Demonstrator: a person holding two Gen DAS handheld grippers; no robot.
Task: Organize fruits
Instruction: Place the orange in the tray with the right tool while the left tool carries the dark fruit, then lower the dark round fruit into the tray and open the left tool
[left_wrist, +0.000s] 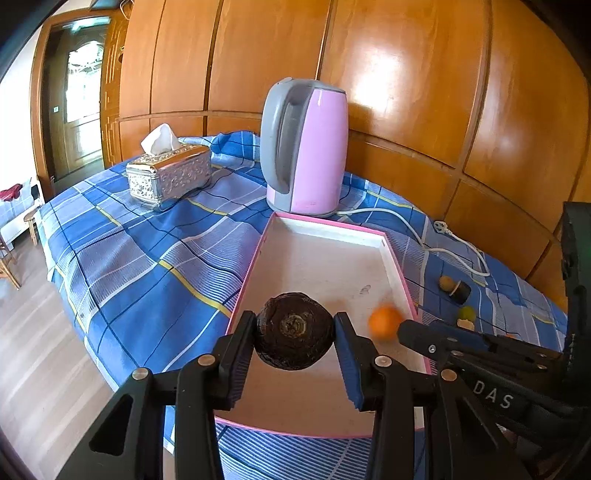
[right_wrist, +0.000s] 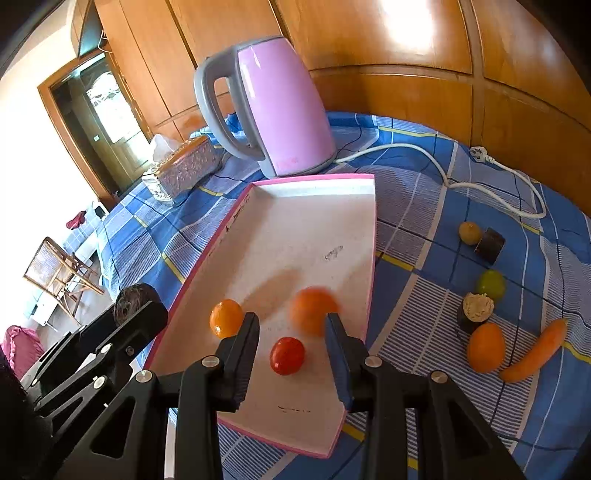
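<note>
My left gripper (left_wrist: 294, 325) is shut on a dark brown round fruit (left_wrist: 293, 341) and holds it above the near end of the pink-rimmed white tray (left_wrist: 258, 254). My right gripper (right_wrist: 291, 321) is open over the same tray (right_wrist: 371, 236). A red tomato (right_wrist: 287, 355) lies on the tray floor between its fingers, untouched. A blurred orange (right_wrist: 313, 311) sits just past the fingertips, and a small yellow-orange fruit (right_wrist: 226, 318) lies to the left of them. The orange (left_wrist: 386, 320) also shows, blurred, in the left wrist view.
On the blue plaid cloth right of the tray lie a yellow-brown fruit (right_wrist: 470, 232), a dark cylinder (right_wrist: 490, 245), a green fruit (right_wrist: 490, 285), a dark piece with a pale top (right_wrist: 476, 308), an orange fruit (right_wrist: 485, 347) and a carrot (right_wrist: 535, 350). A pink kettle (right_wrist: 280, 107), its white cord (right_wrist: 495, 192) and a silver tissue box (left_wrist: 170, 175) stand behind.
</note>
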